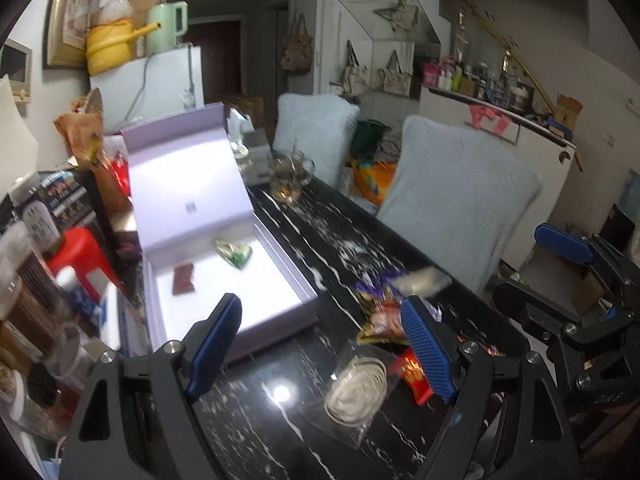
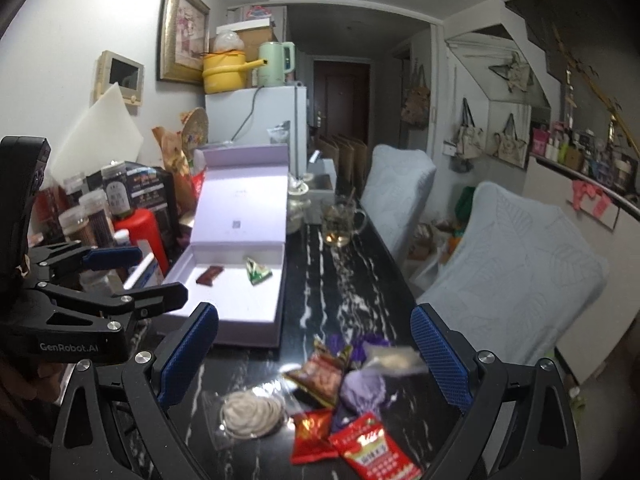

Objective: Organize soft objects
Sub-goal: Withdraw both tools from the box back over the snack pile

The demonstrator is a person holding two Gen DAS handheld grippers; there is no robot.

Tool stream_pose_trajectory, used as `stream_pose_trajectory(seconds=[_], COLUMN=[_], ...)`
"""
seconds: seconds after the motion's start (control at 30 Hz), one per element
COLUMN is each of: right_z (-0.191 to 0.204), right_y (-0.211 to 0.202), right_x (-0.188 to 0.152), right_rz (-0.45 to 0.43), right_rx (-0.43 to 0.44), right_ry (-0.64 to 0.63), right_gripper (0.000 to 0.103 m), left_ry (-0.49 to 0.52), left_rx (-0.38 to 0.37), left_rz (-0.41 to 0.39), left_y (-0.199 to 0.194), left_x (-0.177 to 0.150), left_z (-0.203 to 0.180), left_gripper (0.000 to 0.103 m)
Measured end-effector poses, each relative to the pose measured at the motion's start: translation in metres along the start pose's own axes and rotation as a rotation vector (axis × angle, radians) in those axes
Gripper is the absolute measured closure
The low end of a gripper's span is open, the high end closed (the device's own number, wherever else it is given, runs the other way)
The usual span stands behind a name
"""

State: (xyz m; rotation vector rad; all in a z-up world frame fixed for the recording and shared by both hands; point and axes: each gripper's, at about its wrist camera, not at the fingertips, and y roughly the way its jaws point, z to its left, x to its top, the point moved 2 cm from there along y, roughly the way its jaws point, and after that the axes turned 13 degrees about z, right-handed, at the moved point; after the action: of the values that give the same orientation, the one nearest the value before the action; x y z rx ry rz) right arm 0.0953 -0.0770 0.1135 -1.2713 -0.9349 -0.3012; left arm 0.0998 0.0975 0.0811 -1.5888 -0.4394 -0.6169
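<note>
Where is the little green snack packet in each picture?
Left wrist view: the green snack packet lies inside the open lilac box, near the picture's middle, right of the brown packet.
Right wrist view: it lies in the same box, left of centre.
Shared landmark: the glass mug behind the box.

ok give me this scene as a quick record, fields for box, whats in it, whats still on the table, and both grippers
box: lavender box, lid propped open, on black marble table
in box: brown packet; green packet, lying apart
still on table: pile of snack packets, including a clear-wrapped white pastry, a purple pouch and red packets
left gripper: open, empty, over the table between box and pile
right gripper: open, empty, over the pile
nearby: glass mug beyond the box
</note>
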Motion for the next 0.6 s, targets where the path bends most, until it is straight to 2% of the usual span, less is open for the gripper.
stream_pose_trajectory(seconds=[0.17, 0.6], right_z=[-0.007, -0.03], right_y=[0.009, 0.034], right_x=[-0.023, -0.083], right_rz=[0.04, 0.132], right_rx=[0.016, 0.058], right_ry=[0.039, 0.148], right_gripper=[0.005, 0.005], left_ry=[0.042, 0.07], left_rx=[-0.019, -0.134], left_rz=[0.041, 0.159], left_y=[0.016, 0.063], left_x=[-0.013, -0.047], left_z=[-0.011, -0.026], left_gripper=[0.021, 0.021])
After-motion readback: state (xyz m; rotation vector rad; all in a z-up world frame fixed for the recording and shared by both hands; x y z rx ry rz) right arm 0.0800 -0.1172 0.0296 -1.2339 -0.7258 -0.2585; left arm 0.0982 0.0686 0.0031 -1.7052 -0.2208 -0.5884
